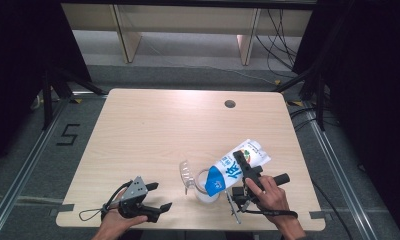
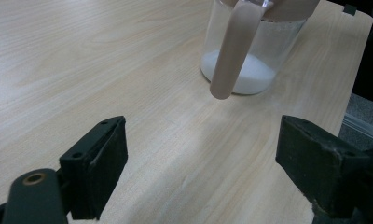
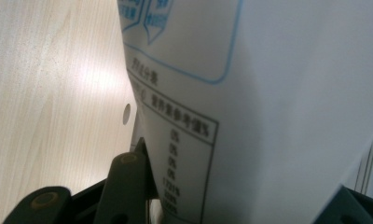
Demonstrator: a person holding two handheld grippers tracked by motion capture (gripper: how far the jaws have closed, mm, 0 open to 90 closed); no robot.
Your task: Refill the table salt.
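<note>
A white and blue milk carton [image 1: 238, 167] hangs tilted, its blue top end down over a clear glass cup [image 1: 206, 192] near the table's front edge. My right gripper [image 1: 243, 165] is shut on the carton's body, which stands between its jaws in the right gripper view [image 3: 268, 93]. The cup [image 2: 240, 65] has a handle [image 2: 233, 51] and a shallow layer of white liquid at its bottom. My left gripper [image 1: 159, 196] rests open at the front left, apart from the cup. Its jaws stand wide with bare table between them [image 2: 203, 149].
The wooden table [image 1: 153, 130] has a small round hole [image 1: 230, 104] at the back right. Black metal stands and cables flank the table on the grey floor. The table's front edge runs just below both hands.
</note>
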